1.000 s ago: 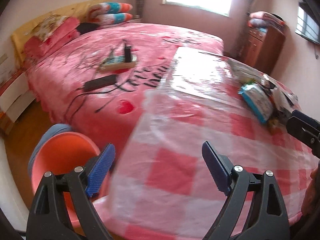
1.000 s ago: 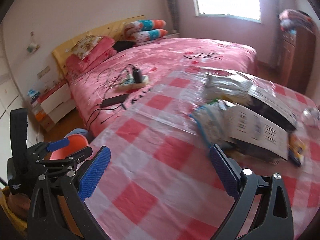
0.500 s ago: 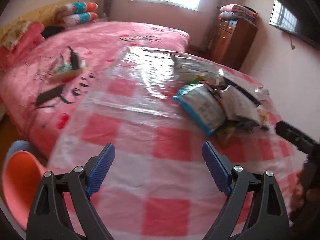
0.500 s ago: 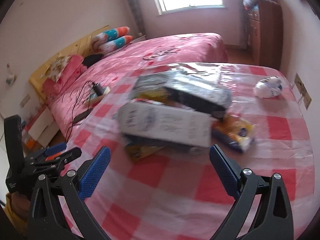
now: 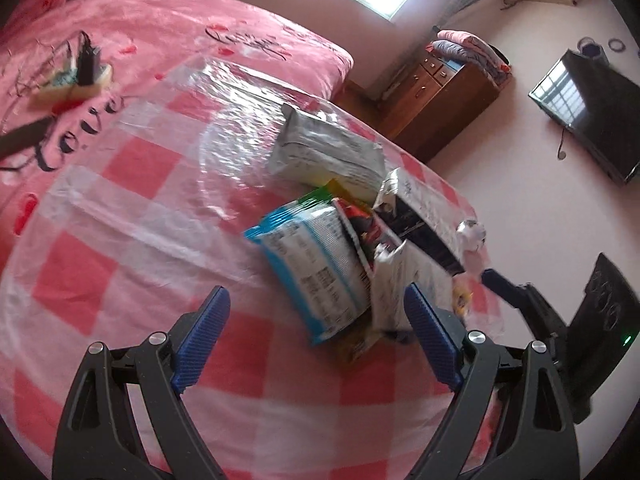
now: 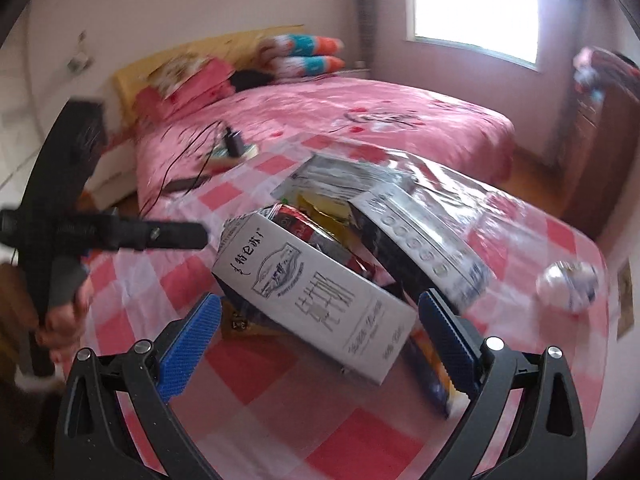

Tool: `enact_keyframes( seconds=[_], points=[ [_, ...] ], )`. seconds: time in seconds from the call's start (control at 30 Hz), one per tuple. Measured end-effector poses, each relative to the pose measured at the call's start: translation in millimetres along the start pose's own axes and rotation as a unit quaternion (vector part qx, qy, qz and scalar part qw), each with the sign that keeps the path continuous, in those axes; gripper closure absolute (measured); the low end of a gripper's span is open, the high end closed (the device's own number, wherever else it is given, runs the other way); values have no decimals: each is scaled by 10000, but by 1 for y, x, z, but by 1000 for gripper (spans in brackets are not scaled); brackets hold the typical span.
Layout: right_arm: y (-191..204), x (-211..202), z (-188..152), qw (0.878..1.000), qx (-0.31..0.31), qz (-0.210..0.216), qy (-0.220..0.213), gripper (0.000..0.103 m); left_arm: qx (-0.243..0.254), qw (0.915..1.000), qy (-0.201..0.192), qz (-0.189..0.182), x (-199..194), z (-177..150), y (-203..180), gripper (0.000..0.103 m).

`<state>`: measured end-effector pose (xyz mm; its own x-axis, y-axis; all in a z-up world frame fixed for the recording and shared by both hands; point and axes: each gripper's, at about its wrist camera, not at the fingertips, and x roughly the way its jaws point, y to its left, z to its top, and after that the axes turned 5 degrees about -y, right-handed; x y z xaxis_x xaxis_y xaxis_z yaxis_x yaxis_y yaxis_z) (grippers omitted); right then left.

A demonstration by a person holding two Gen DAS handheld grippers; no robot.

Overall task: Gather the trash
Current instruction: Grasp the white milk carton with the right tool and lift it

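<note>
Two sets of tongs, both spread wide, both empty! Right tongs (image 6: 320,332) hover at the white milk carton (image 6: 320,296) atop the trash heap on the checkered worktop (image 5: 132,208); left tongs (image 5: 316,334) face the blue-edged snack bag (image 5: 316,264).

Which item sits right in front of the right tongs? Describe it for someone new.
On the pink-checked table, find the trash pile. Nearest the open right tongs lies a white milk carton on its side, the only piece with black Chinese lettering and a drawn emblem.
</note>
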<state>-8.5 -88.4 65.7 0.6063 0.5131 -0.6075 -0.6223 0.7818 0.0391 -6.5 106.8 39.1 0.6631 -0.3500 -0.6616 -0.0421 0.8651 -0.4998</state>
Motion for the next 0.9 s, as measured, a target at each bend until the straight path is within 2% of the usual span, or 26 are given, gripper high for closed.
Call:
enact_keyframes(
  seconds=[0.27,0.4,0.53,0.63,0.8,0.9],
  points=[
    [0,35,6,9969,-559,453,318,5,-344,9992,200,26,30,23,4,14],
    [1,48,6,9951,-814,324,458,5,-439,9987,269,-23,39,28,4,14],
    [-4,58,5,9946,-749,442,563,5,-455,9985,275,-88,42,29,5,14],
    [-5,64,0,9940,-757,358,703,5,-546,9977,346,-225,42,28,10,14],
    [-4,53,-7,9944,-582,519,716,10,-300,9984,334,-349,30,19,11,14],
    [-5,49,-8,9959,-453,255,739,24,-82,9990,403,-150,27,13,7,14]
  ],
)
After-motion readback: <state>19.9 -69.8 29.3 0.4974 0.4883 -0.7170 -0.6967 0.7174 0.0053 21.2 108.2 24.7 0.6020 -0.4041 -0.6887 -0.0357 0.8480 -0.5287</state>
